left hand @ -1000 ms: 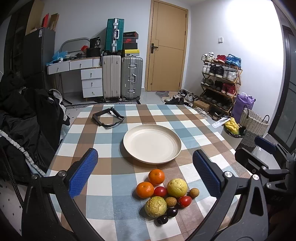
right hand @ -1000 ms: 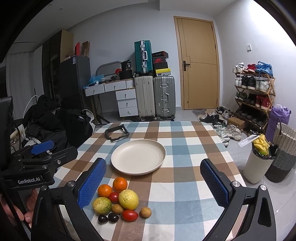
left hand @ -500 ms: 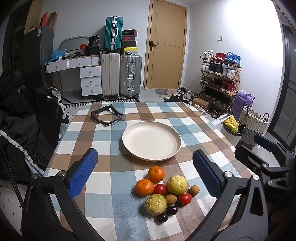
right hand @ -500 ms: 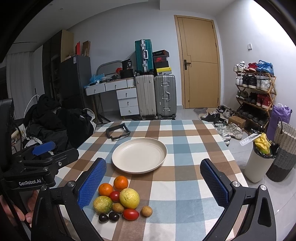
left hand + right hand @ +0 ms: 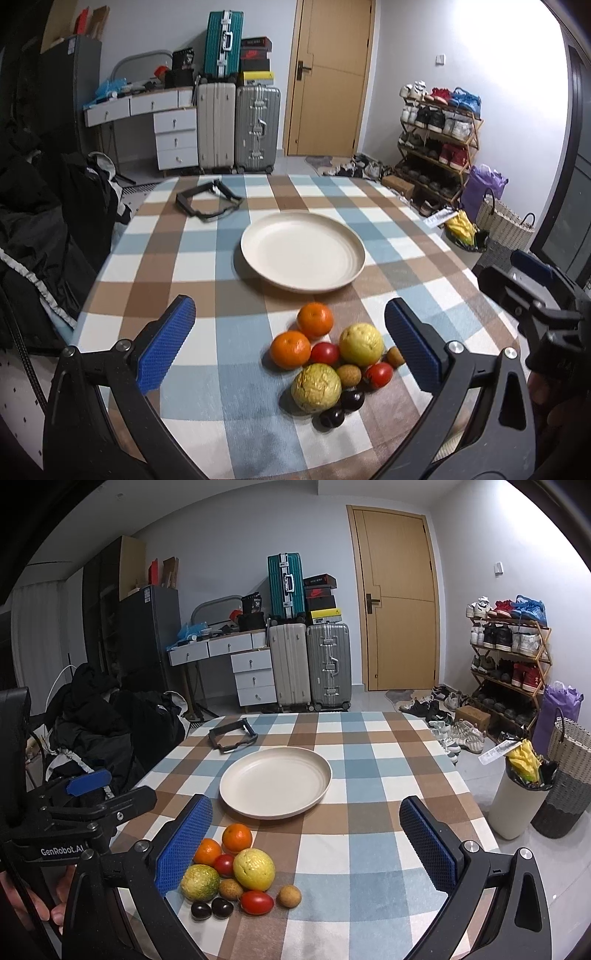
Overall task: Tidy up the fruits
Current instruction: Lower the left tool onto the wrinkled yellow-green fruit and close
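Observation:
A heap of fruit lies on the checked tablecloth near the front edge: two oranges [image 5: 314,319] [image 5: 237,837], a yellow guava [image 5: 361,344] [image 5: 254,864], a green-yellow wrinkled fruit [image 5: 316,387] [image 5: 200,882], red tomatoes [image 5: 377,375] [image 5: 257,902], small brown longans [image 5: 289,896] and two dark plums [image 5: 332,417] [image 5: 212,909]. Behind the heap stands an empty cream plate [image 5: 303,255] [image 5: 275,782]. My left gripper [image 5: 291,347] hovers open over the near side of the heap. My right gripper [image 5: 306,845] is open too, with the fruit by its left finger.
A black strap frame [image 5: 207,201] [image 5: 232,736] lies at the table's far left. Dark clothes are piled on a chair [image 5: 44,236] to the left. On the floor to the right stand a white bin [image 5: 517,805] and a woven basket [image 5: 565,775]. Suitcases, drawers and a shoe rack line the walls.
Both views have shifted slightly; the plate and fruit appear a little nearer and further left in the left wrist view. Both grippers stay open and no fruit has moved.

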`<control>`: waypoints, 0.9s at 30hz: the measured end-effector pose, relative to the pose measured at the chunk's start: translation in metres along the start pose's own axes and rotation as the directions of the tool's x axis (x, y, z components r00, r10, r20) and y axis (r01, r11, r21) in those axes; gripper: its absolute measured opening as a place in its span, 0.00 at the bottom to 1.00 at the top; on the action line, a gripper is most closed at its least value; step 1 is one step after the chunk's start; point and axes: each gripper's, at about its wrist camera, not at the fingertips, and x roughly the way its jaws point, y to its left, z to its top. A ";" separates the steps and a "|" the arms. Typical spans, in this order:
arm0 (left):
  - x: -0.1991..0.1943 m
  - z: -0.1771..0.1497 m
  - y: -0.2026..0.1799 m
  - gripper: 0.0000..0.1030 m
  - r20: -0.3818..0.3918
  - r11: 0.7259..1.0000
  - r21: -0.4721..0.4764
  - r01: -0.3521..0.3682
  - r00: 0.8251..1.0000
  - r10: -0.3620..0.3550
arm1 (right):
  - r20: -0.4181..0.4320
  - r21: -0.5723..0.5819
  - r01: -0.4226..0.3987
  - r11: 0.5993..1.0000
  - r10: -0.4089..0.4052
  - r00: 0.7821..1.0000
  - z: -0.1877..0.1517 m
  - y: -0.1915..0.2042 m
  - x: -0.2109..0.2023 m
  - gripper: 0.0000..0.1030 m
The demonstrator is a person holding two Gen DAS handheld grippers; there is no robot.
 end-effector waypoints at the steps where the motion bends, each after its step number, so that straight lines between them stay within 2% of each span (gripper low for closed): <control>1: 0.003 -0.002 0.001 0.99 -0.009 1.000 0.001 0.006 1.000 -0.006 | -0.004 0.000 0.003 1.000 -0.003 1.000 -0.002 0.000 0.002 1.00; 4: 0.017 -0.010 0.003 0.99 -0.051 0.999 0.013 0.042 0.998 -0.042 | -0.021 0.003 0.002 1.000 -0.002 1.000 -0.004 -0.002 0.009 1.00; 11: 0.049 -0.026 0.005 0.99 -0.139 0.997 0.012 0.077 0.988 -0.075 | -0.053 0.011 -0.036 0.999 0.037 0.998 -0.013 -0.008 0.029 1.00; 18: 0.073 -0.041 0.007 0.98 -0.210 0.991 -0.001 0.136 0.969 -0.133 | -0.086 0.028 -0.079 0.997 0.081 0.993 -0.023 -0.013 0.051 1.00; 22: 0.082 -0.047 0.010 0.95 -0.249 0.982 -0.028 0.186 0.950 -0.187 | -0.107 0.045 -0.101 0.994 0.105 0.989 -0.028 -0.016 0.062 1.00; 27: 0.093 -0.053 0.014 0.87 -0.301 0.970 -0.072 0.231 0.922 -0.242 | -0.125 0.066 -0.118 0.991 0.126 0.984 -0.033 -0.020 0.076 1.00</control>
